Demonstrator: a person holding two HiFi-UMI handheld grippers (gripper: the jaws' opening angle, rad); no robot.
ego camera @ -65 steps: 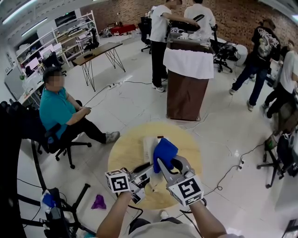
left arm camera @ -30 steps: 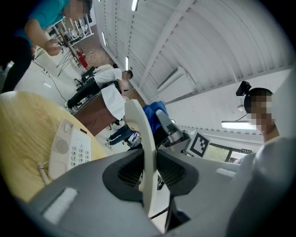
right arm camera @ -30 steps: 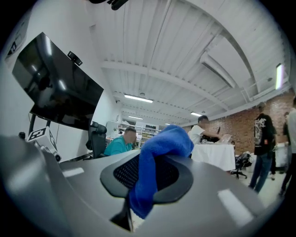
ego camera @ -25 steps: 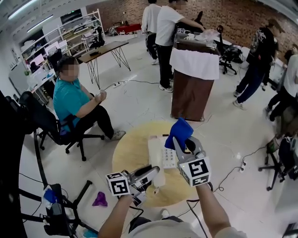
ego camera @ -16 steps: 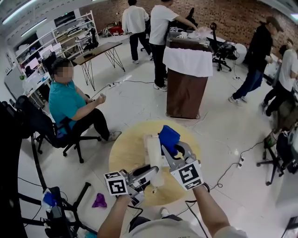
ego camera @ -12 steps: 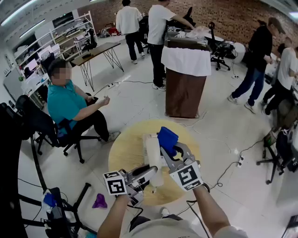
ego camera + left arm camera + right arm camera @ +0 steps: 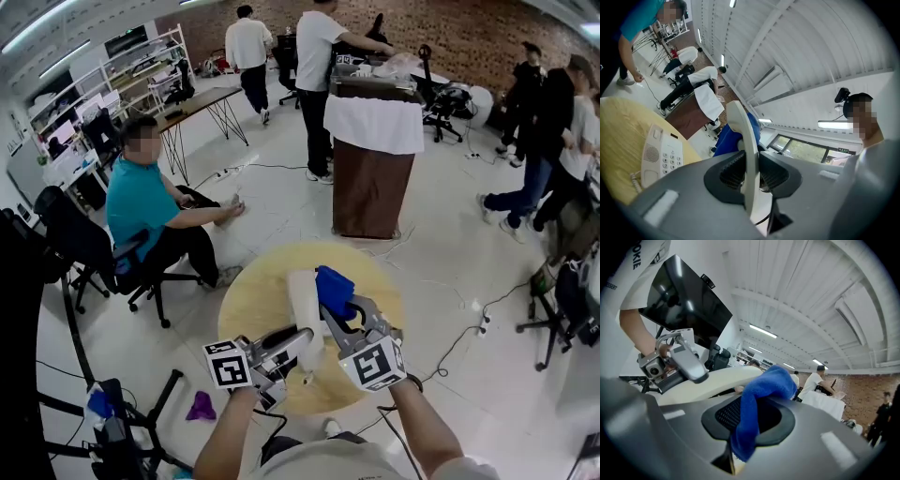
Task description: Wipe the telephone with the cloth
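Pointing away lengthwise: handset [image 7: 304,305]

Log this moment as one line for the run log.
left claw: shut on handset, lifted | right claw: shut on cloth | cloth: beside handset | base: on table

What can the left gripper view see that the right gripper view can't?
Only the left gripper view shows the phone base with its buttons, lying on the yellow table. Only the right gripper view shows a black screen and the left gripper from outside. Both show the cream handset, clamped in the left gripper, and the blue cloth, clamped in the right gripper, close to the handset.
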